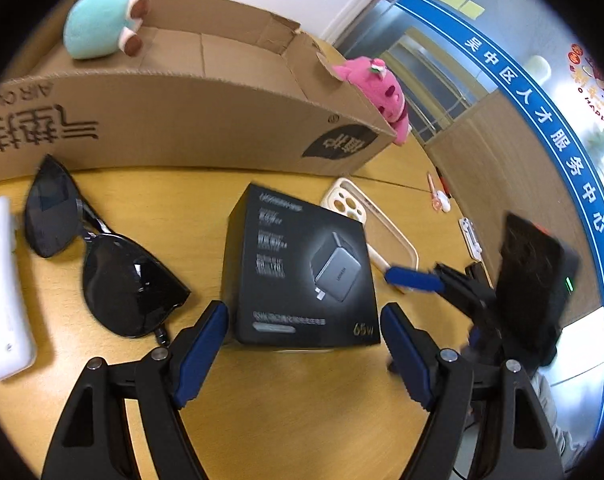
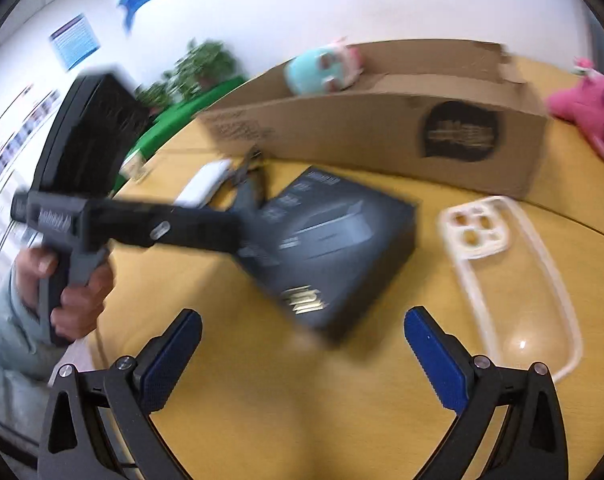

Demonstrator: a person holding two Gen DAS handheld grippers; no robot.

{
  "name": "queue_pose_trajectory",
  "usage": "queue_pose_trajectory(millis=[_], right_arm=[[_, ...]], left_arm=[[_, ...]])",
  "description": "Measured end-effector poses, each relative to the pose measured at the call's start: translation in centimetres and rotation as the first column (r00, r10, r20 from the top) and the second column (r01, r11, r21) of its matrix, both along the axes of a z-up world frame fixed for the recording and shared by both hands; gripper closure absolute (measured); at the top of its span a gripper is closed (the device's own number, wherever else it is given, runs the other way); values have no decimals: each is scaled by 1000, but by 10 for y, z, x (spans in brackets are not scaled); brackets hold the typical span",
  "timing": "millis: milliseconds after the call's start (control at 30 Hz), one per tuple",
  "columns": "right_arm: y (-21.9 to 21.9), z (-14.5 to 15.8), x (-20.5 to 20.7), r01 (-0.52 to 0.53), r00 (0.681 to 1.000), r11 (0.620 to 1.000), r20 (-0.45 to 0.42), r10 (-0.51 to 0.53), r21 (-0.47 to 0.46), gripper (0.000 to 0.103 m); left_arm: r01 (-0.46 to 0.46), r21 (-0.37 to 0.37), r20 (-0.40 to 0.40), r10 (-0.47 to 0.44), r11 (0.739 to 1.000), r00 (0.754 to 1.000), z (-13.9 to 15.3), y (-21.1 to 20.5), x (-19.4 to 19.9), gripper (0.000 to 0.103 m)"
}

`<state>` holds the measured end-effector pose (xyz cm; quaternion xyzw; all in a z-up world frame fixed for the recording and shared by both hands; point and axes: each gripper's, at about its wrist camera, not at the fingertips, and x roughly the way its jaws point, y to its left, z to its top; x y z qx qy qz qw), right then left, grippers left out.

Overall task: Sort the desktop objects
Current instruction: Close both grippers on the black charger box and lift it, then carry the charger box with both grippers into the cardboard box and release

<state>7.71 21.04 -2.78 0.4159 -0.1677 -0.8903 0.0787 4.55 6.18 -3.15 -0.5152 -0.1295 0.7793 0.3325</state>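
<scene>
A black charger box (image 1: pixel 297 268) lies on the yellow wooden table (image 1: pixel 261 400). My left gripper (image 1: pixel 304 344) is open, its blue pads just short of the box's near edge. Black sunglasses (image 1: pixel 101 256) lie to its left, and a clear phone case (image 1: pixel 374 224) lies behind the box on the right. My right gripper (image 2: pixel 302 356) is open and empty above the table, with the box (image 2: pixel 330 244) ahead and the phone case (image 2: pixel 510 276) to the right. The left gripper's body (image 2: pixel 141 224) crosses the right wrist view, blurred.
A long open cardboard box (image 1: pixel 181 116) stands along the back with a teal plush (image 1: pixel 101 24) in it. A pink plush (image 1: pixel 386 92) sits at its right end. A white device (image 1: pixel 1 292) lies at the far left. Small items (image 1: pixel 442 196) lie near the table's right edge.
</scene>
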Motion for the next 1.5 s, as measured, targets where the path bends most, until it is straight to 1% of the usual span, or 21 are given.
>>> queue_pose_trajectory(millis=[67, 100, 167, 233, 300, 367, 467, 500, 567, 600, 667, 733, 833, 933, 1033, 1167, 1200, 1233, 1333, 1433, 1500], right_arm=[[14, -9, -7, 42, 999, 998, 25, -41, -36, 0], [15, -13, -12, 41, 999, 998, 38, -39, -38, 0], [4, -21, -19, -1, 998, 1000, 64, 3, -30, 0], [-7, -23, -18, -42, 998, 998, 51, 44, -41, 0], [-8, -21, -11, -19, 999, 1000, 39, 19, -12, 1], [-4, -21, -10, 10, 999, 1000, 48, -11, 20, 1], [-4, -22, -18, 25, 996, 993, 77, -34, 113, 1], [-6, -24, -20, 23, 996, 991, 86, -35, 135, 6], [-10, -24, -24, 41, 993, 980, 97, -61, 193, 7], [-10, -24, -26, 56, 991, 977, 104, -79, 207, 8], [-8, -24, -24, 72, 991, 977, 98, -93, 199, 10], [-10, -23, -20, 88, 990, 974, 89, -108, 207, 16], [-23, -16, -14, 99, 990, 959, 75, -123, 264, 17], [-29, -8, -15, 115, 990, 955, 52, -135, 275, 17], [-34, 11, -18, 138, 989, 951, 10, -147, 275, 17], [-46, 54, -21, 161, 987, 929, -59, -150, 332, 17], [-50, 66, -30, 164, 986, 923, -80, -146, 347, 17], [-53, 84, -35, 172, 984, 918, -111, -141, 358, 17], [-59, 120, -46, 183, 977, 907, -170, -126, 379, 17], [-63, 161, -69, 183, 970, 891, -226, -94, 415, 17], [-63, 183, -78, 189, 964, 880, -253, -82, 436, 17]], left_arm=[[23, 12, 18, -23, 1000, 1000, -6, 5, -6, 25], [41, 21, 24, -41, 999, 999, -8, 9, -8, 26], [77, 23, 25, -78, 997, 997, -9, 17, -12, 26], [115, 18, 14, -115, 993, 993, -8, 22, -16, 25], [120, 12, 31, -120, 993, 992, -12, 23, -24, 26], [137, -1, 64, -136, 991, 989, -21, 29, -31, 26], [171, -5, 44, -171, 985, 984, -21, 38, -29, 27], [174, -10, 44, -174, 985, 984, -21, 40, -27, 27], [161, -12, 46, -160, 987, 986, -19, 40, -24, 27], [150, -5, 51, -150, 989, 987, -20, 39, -24, 29], [133, 3, 57, -133, 991, 989, -18, 33, -22, 32], [126, -3, 51, -126, 992, 991, -17, 33, -20, 33], [117, -17, 18, -116, 993, 993, -7, 32, -11, 33], [101, -12, -21, -101, 995, 995, 11, 28, -8, 33], [82, -4, -73, -82, 997, 994, 39, 18, -4, 33], [56, 10, -178, -54, 998, 983, 91, 3, -3, 33], [51, 12, -211, -48, 999, 976, 108, -2, -4, 33], [48, 11, -236, -44, 999, 971, 121, -5, -5, 33], [30, 3, -319, -27, 1000, 947, 166, -19, -12, 33], [10, 5, -373, -7, 1000, 928, 203, -26, -27, 33], [-3, 15, -414, 9, 1000, 910, 233, -32, -41, 33]])
